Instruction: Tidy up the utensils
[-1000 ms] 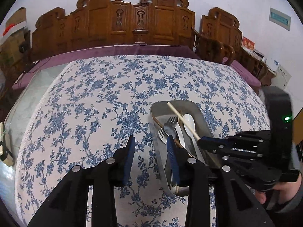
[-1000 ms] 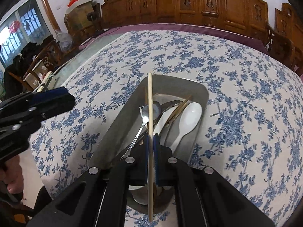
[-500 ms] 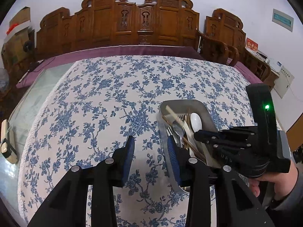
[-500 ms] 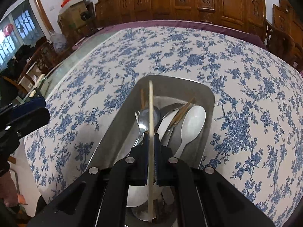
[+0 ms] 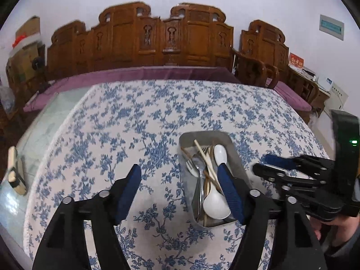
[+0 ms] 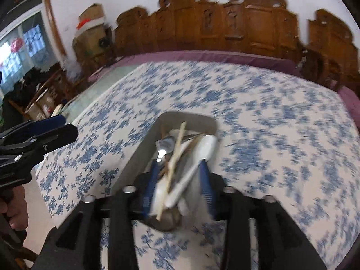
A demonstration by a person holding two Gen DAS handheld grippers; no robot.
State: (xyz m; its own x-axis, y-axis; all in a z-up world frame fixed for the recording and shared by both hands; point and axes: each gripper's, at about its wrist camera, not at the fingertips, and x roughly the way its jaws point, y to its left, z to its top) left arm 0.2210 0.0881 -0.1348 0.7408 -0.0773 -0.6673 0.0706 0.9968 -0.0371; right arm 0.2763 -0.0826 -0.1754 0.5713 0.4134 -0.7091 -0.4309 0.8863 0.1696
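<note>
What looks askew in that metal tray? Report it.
In the metal tray, one pale chopstick lies diagonally across the forks and white spoons instead of alongside them. The utensils are heaped and crossed, not sorted. Nothing is spilled on the tablecloth.

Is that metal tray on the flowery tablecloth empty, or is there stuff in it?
Not empty. The metal tray holds a heap of utensils: white spoons, a fork and chopsticks lying across them.

No legible text in either view. Wall plaque [image 5: 332, 27] and red card [image 5: 296, 60] carry markings, too small to read.
</note>
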